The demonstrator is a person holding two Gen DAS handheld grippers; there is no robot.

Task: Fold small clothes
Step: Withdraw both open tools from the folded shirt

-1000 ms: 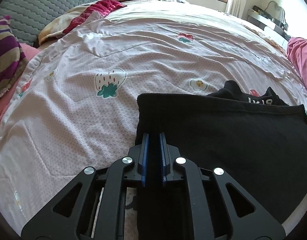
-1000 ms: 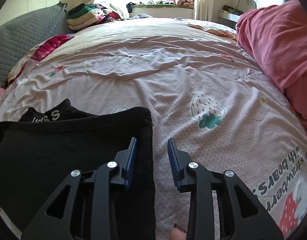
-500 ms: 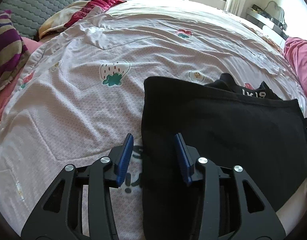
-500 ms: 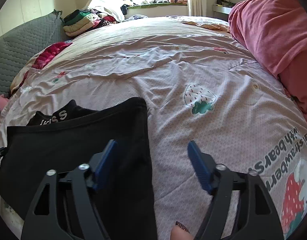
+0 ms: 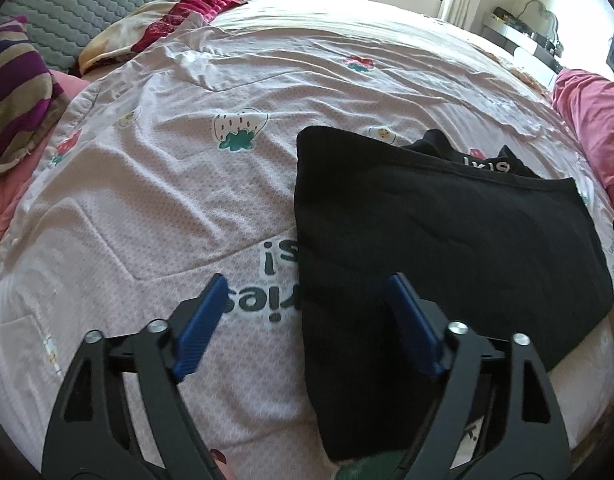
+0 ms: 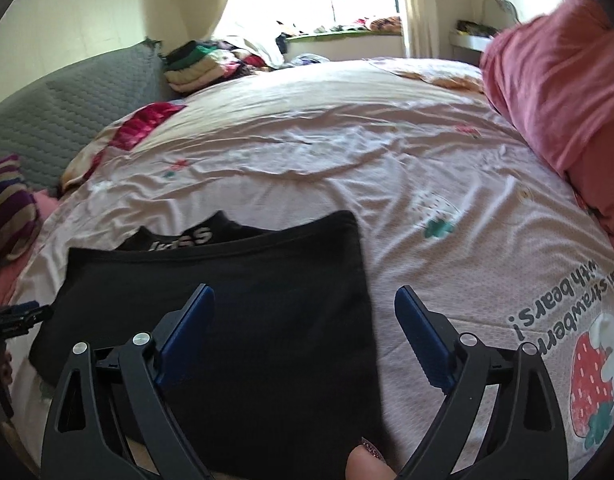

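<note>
The folded black cloth garment [image 5: 447, 236] lies flat on the pink strawberry bed cover [image 5: 167, 200]. The left tool [image 5: 307, 312] and right tool [image 6: 305, 322] hang wide open over its edges, holding nothing.

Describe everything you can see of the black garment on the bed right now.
The black garment looks like soft knit cotton, lying flat and folded on the pink strawberry-print quilt. Its far edge shows a stitched hem, and beyond it a band with white lettering pokes out. A few shallow creases cross the top. The left gripper and right gripper both hang open, each straddling a side edge of it, not clamping it. Whether they touch it is unclear.
</note>
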